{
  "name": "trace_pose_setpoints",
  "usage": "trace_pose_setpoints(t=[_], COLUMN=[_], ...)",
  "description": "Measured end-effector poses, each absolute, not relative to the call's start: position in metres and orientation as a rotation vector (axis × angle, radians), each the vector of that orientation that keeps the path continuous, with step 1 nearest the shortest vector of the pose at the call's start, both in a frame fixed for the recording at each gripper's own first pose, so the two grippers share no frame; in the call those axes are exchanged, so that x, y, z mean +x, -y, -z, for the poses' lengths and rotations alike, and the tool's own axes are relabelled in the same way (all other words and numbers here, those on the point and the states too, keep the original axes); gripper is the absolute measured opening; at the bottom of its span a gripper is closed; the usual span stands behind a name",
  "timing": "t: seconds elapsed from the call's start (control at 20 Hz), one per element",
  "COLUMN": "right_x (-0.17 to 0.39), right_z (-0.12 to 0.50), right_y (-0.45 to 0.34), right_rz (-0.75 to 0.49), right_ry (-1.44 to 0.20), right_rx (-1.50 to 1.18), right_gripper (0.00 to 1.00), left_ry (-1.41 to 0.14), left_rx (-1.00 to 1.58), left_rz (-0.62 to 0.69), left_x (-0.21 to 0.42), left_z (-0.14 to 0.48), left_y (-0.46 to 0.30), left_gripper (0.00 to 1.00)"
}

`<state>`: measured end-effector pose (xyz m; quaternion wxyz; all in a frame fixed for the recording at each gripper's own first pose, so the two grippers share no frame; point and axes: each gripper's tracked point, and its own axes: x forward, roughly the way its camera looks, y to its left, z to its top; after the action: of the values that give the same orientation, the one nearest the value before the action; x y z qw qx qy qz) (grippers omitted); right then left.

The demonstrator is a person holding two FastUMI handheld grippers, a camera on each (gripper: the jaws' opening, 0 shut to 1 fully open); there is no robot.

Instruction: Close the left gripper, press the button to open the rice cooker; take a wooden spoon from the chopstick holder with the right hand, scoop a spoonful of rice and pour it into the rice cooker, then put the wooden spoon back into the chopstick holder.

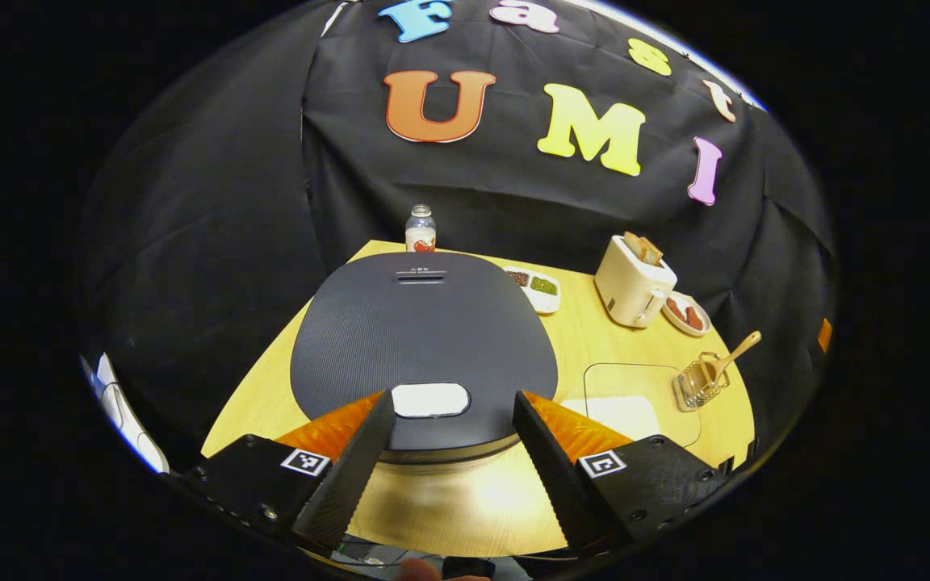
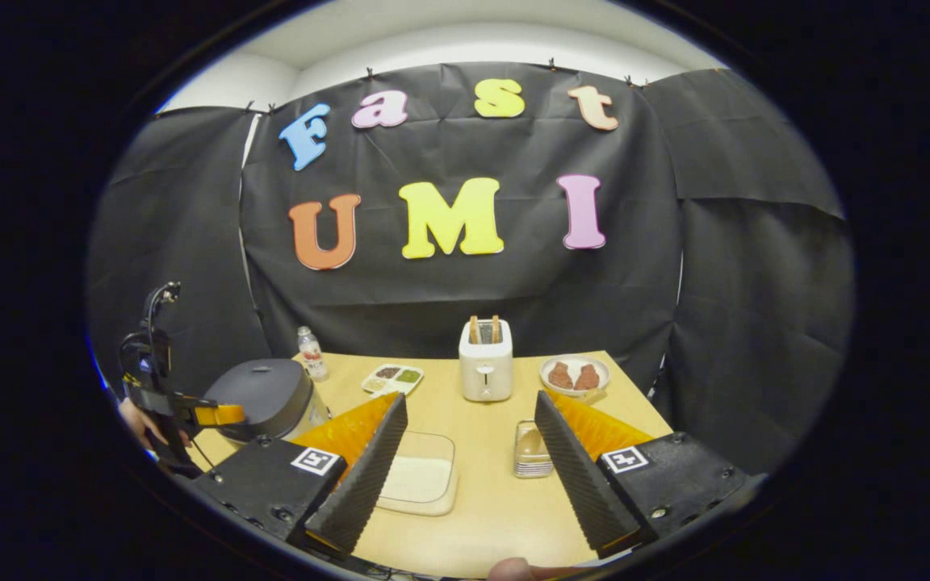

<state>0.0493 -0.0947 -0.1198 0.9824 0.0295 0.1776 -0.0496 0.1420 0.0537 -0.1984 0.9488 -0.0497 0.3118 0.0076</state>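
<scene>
In the left gripper view, the left gripper [image 1: 453, 411] hangs low over the front of the rice cooker [image 1: 425, 339], its jaws spread wide and gripping nothing. The two fingers [image 1: 352, 460] flank the pale button [image 1: 430, 399] at the lid's front edge, one on each side, without touching it. The lid is down. The cooker sits near the table's [image 1: 473, 500] left front corner, with a strip of bare wood between it and the near edge. To the right lie a clear container of rice [image 1: 634, 399] and, just beside it, the wire chopstick holder [image 1: 701, 382] with the wooden spoon [image 1: 735, 353] leaning out toward the right. Farther back stand a bottle [image 1: 421, 229], a divided dish [image 1: 536, 288], a toaster [image 1: 633, 281] and a plate [image 1: 687, 315].

In the right gripper view, the right gripper [image 2: 469, 460] is held level above the table's near edge, jaws released and empty. Between its fingers lie the rice container [image 2: 421, 480] and the chopstick holder [image 2: 531, 452], with open tabletop around them. At far left, a hand [image 2: 138, 424] holds the left gripper [image 2: 182, 411] against the front of the closed rice cooker [image 2: 267, 395].
</scene>
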Motion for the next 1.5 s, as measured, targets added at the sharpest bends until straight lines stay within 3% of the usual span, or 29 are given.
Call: trace_pose_setpoints(t=[0.45, 0.9, 1.5], right_x=[0.015, 0.05, 0.04], right_z=[0.069, 0.018, 0.017], right_y=[0.066, 0.047, 0.037], right_rz=[0.13, 0.098, 0.091], right_ry=[-0.283, -0.189, -0.182], right_rx=[0.019, 0.063, 0.041], right_gripper=[1.0, 0.99, 1.0], left_ry=[-0.348, -0.06, -0.032], left_rx=[-0.076, 0.012, -0.007], left_rz=[0.108, 0.117, 0.086], left_x=[0.132, 0.089, 0.068], left_z=[0.1, -0.017, -0.031], left_y=[-0.045, -0.027, 0.034], left_gripper=[0.95, 0.94, 0.94])
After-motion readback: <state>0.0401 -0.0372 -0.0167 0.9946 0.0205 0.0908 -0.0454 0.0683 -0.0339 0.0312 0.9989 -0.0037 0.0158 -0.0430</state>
